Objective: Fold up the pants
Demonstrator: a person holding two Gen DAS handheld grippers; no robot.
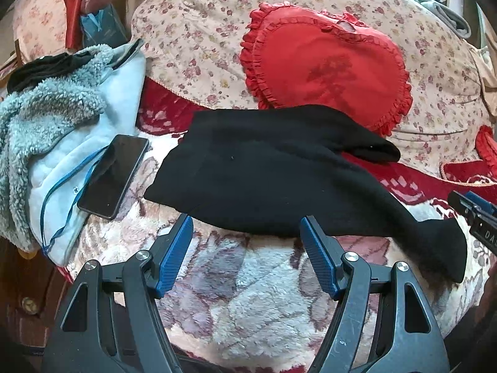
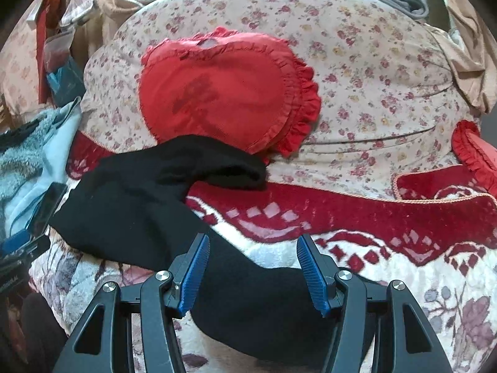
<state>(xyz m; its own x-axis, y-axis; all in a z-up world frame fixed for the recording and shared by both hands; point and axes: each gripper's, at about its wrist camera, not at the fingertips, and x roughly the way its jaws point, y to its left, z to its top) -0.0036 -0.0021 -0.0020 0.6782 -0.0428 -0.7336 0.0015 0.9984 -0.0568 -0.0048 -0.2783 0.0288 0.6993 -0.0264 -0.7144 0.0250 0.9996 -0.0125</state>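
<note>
On the bed's blanket (image 1: 248,295), black pants (image 1: 264,180) lie flat for folding, both grippers, left (image 1: 247,230) and right (image 2: 253,250), with fingers apart, straddling their near edge.

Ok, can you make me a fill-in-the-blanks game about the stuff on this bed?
1. The black pants lie partly on a red pillow shaped like a ____.
2. The dark phone rests on a light ____ fluffy jacket.
3. The left gripper and right gripper both have jaws that are ____.

Missing words: heart; blue; open
</note>
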